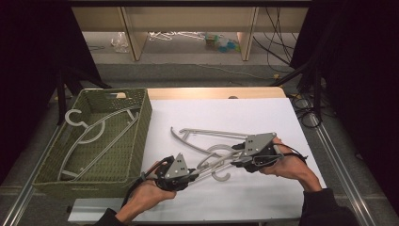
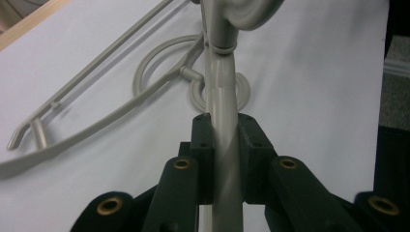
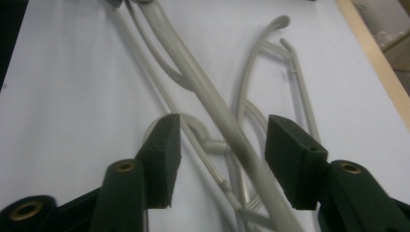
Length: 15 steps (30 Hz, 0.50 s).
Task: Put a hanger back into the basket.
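In the high view, our left gripper [image 1: 195,175] pinches one end of a grey hanger [image 1: 214,165] on the white table [image 1: 263,113]; our right gripper [image 1: 237,155] stands at its other end, beside a second hanger [image 1: 207,134]. A green basket [image 1: 141,122] sits left.

In the left gripper view, our pads clamp the hanger's bar [image 2: 223,140].

In the right gripper view, our jaws stand spread, the hanger [image 3: 217,111] between them untouched.

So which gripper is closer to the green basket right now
Left. The left gripper sits just off the green basket's near right corner, shut on a grey hanger. The right gripper is farther right on the white sheet, jaws open.
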### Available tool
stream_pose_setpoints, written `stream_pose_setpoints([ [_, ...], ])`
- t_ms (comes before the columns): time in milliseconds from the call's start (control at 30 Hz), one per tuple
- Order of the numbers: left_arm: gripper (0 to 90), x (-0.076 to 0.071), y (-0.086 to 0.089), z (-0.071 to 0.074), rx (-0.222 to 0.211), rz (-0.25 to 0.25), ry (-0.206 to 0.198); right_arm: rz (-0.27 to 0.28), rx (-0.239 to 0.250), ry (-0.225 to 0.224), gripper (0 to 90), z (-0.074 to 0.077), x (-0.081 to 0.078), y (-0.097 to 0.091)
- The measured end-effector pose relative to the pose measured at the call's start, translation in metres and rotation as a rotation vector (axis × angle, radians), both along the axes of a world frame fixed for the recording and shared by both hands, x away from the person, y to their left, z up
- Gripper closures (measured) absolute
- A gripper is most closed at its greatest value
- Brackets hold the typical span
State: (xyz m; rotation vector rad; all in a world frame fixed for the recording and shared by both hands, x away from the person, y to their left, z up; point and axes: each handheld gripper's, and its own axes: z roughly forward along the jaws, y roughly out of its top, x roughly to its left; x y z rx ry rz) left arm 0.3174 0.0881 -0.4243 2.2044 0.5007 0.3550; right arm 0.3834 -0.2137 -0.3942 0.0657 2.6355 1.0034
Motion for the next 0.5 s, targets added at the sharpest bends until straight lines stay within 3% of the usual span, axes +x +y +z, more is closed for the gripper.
stream_pose_setpoints([
  [67,78.9,0.0,0.005,0.002,-0.026,0.024,0.019,-0.044,0.031,0.003,42.7,0.003,-0.002,-0.002],
  [167,78.9,0.0,0.013,0.007,-0.057,0.065,0.033,-0.064,0.062,0.02,39.6,0.007,-0.009,-0.004],
  [267,78.9,-0.001,0.02,0.012,-0.092,0.09,0.038,-0.098,0.121,0.057,36.8,0.007,-0.015,-0.005],
  [500,78.9,-0.003,0.038,0.024,-0.173,0.126,0.072,-0.219,0.175,0.074,32.4,-0.013,-0.026,-0.011],
])
